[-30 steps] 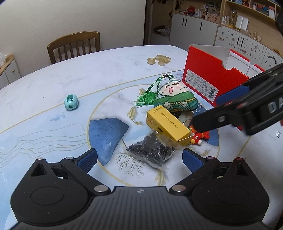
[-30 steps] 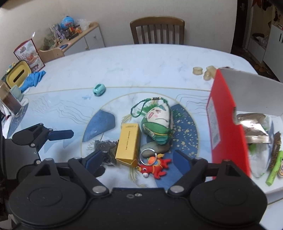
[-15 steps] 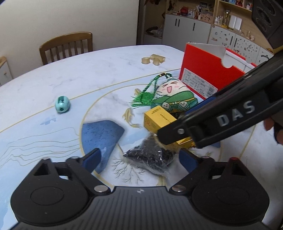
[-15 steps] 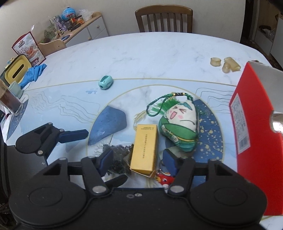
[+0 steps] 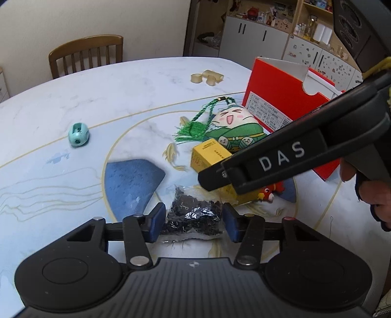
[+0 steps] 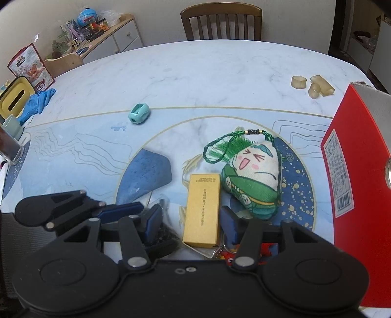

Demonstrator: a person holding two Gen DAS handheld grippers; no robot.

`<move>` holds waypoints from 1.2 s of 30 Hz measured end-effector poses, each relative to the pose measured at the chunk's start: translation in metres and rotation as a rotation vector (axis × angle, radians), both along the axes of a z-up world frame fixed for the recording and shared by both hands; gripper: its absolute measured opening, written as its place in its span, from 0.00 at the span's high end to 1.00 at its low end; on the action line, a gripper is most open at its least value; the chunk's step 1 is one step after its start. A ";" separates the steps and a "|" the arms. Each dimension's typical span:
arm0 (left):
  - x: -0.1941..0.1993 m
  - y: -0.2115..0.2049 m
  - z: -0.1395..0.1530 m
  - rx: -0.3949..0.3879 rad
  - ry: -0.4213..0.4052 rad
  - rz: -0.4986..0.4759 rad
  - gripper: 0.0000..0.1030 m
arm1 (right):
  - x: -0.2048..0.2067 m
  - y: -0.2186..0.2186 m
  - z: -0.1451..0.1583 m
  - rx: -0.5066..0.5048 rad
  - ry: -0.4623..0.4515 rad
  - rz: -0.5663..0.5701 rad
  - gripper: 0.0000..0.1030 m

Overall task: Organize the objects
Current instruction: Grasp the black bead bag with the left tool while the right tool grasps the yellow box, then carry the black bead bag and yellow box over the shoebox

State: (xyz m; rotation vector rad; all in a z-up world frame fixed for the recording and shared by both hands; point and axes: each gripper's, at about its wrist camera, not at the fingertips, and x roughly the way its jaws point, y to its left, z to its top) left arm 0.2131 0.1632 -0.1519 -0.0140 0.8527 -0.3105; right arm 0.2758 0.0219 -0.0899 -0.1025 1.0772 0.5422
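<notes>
Marble-patterned white and blue tabletop (image 6: 195,73), objects clustered on its central round motif. Left gripper (image 5: 193,221) pitched down over a small clear plastic bag of dark bits (image 5: 193,215); jaws closing, bag between the blue pads, pads at or very near its sides, contact not clear. Right gripper (image 6: 190,222) also pitched down, straddling the near end of a yellow rectangular cardboard box (image 6: 202,210) that lies flat; jaws closing, the box between them, a visible gap on the left side, so not yet clamped. In the left wrist view the right gripper crosses from the right, over the yellow box, with a person's fingers (image 5: 374,195) behind its handle. Just right of the box and touching it, a green and white plush charm with a laughing face and green cord (image 6: 254,176). A red fish-shaped keychain toy (image 6: 229,256) lies partly hidden under the right gripper, at the box's near corner. Open red cardboard box (image 6: 342,159) stands at the right edge. Small teal rounded object (image 6: 139,113) sits alone, well apart to the left. Three pale yellowish ring-like pieces (image 6: 312,85) far right. Wooden chair (image 6: 220,19) beyond the far edge.
</notes>
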 end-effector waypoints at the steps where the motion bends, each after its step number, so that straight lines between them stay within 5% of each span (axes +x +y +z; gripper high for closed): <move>1: -0.001 0.002 0.001 -0.003 0.001 0.010 0.54 | 0.000 0.001 0.000 -0.002 -0.001 0.000 0.49; 7: -0.010 0.024 0.005 -0.030 0.018 0.099 0.55 | 0.001 0.006 -0.006 -0.048 -0.018 0.002 0.56; 11: -0.014 0.034 0.006 -0.029 0.029 0.148 0.55 | 0.003 0.009 -0.008 -0.073 -0.017 0.006 0.71; 25: -0.028 0.036 0.042 -0.048 -0.005 0.198 0.55 | -0.017 -0.007 0.022 0.008 -0.024 0.016 0.73; 36: -0.030 -0.005 0.096 -0.065 -0.079 0.177 0.55 | -0.034 -0.062 0.075 0.123 -0.071 -0.040 0.73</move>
